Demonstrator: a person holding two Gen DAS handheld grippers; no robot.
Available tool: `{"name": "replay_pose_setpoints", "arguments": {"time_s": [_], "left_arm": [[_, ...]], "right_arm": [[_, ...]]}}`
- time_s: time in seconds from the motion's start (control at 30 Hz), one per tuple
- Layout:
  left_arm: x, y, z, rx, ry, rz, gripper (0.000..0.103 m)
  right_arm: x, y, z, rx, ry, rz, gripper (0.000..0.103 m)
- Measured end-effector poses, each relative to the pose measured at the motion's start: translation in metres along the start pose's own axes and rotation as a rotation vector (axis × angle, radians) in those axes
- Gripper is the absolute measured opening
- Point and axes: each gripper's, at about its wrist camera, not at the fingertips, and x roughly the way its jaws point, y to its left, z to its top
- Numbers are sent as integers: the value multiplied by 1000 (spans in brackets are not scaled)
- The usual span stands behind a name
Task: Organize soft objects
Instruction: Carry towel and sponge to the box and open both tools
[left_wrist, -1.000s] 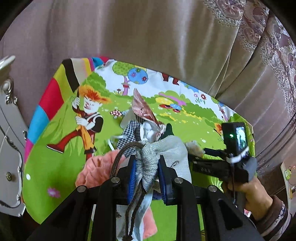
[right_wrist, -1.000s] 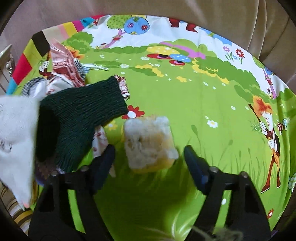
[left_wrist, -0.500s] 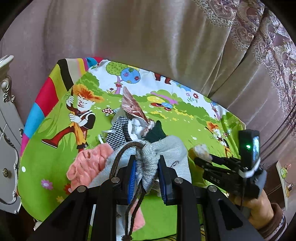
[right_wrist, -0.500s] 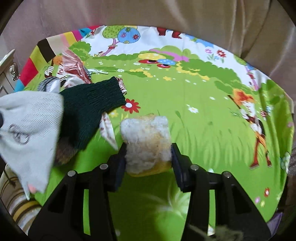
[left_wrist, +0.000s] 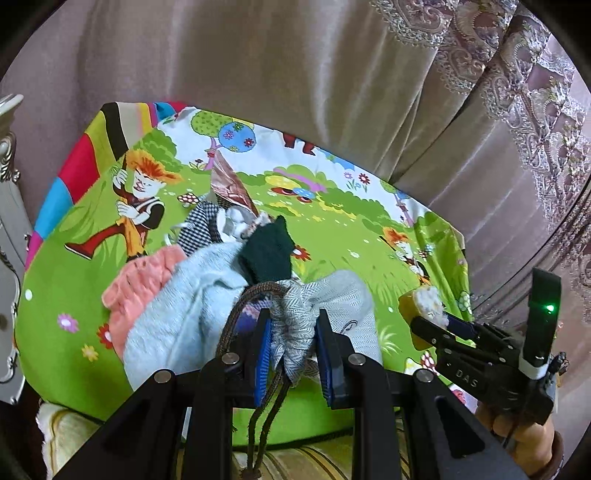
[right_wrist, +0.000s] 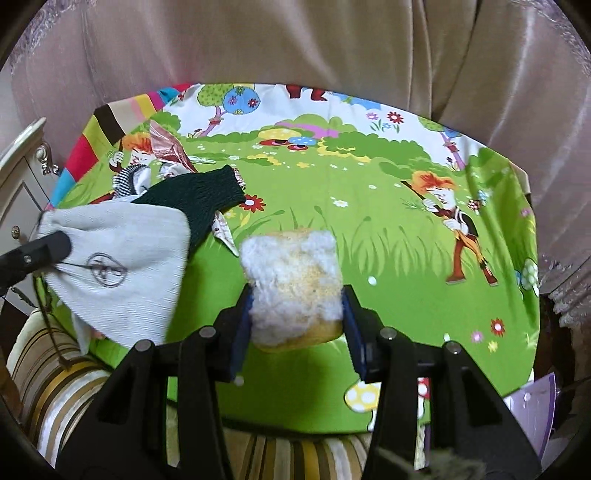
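While squeezed between right gripper (right_wrist: 297, 310) pads, sponge (right_wrist: 291, 280) now lifted off cloth (right_wrist: 369, 240), earlier lying between parted fingers, left gripper (left_wrist: 293, 354) clamped on bag (left_wrist: 295, 317).

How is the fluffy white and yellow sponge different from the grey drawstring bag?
The fluffy white and yellow sponge is a small blocky lump; the grey woven drawstring bag is bigger and floppy. The sponge is fuzzy, the bag flat-woven with a brown cord. The right tool holds the sponge, the left tool pinches the bag's gathered neck. Both are soft.
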Motion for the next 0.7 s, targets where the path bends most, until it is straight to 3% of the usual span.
{"name": "replay_pose_setpoints", "arguments": {"time_s": [0.33,0.7], "left_arm": [[-8,-28,-18,7,24,-80,23],[6,-104,-46,98,127,-229,23]], "right_arm": [[-49,-23,-33,79,-27,22,49],[-96,-86,-77,210,-42,-8,49]]}}
